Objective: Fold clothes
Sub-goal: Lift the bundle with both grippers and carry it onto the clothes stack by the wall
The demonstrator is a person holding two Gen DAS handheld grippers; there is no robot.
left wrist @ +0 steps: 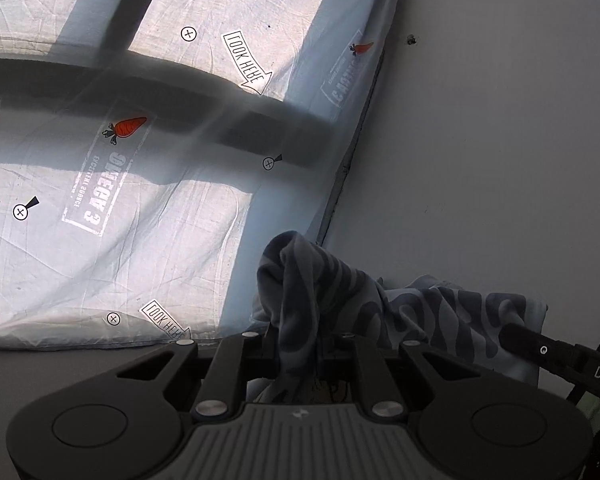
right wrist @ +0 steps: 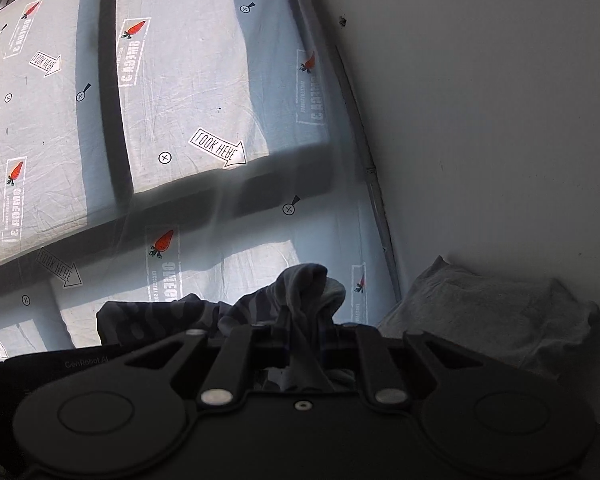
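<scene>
**Gripping a patterned garment in both grippers above a printed bedsheet**

Holding one blue-grey garment with a dark wavy pattern, the left gripper has its jaws closed on a bunched ridge of cloth that rises toward 12 o'clock from the tool. In the right wrist view, the right gripper likewise pinches a gathered fold of the same garment, which trails toward 9 o'clock. The garment hangs between the two tools, over the near edge of a pale bedsheet printed with carrots and arrows.

The fabric looks light, soft and limp; it will likely droop and slide, so corners or hems would probably make steadier holds than bunched middles.

A grey folded cloth lies at 3 o'clock, against a white wall. The garment's overall shape, sleeves and edges are hidden behind the gripper bodies. Strong window shadows cross the sheet, obscuring wrinkles.
</scene>
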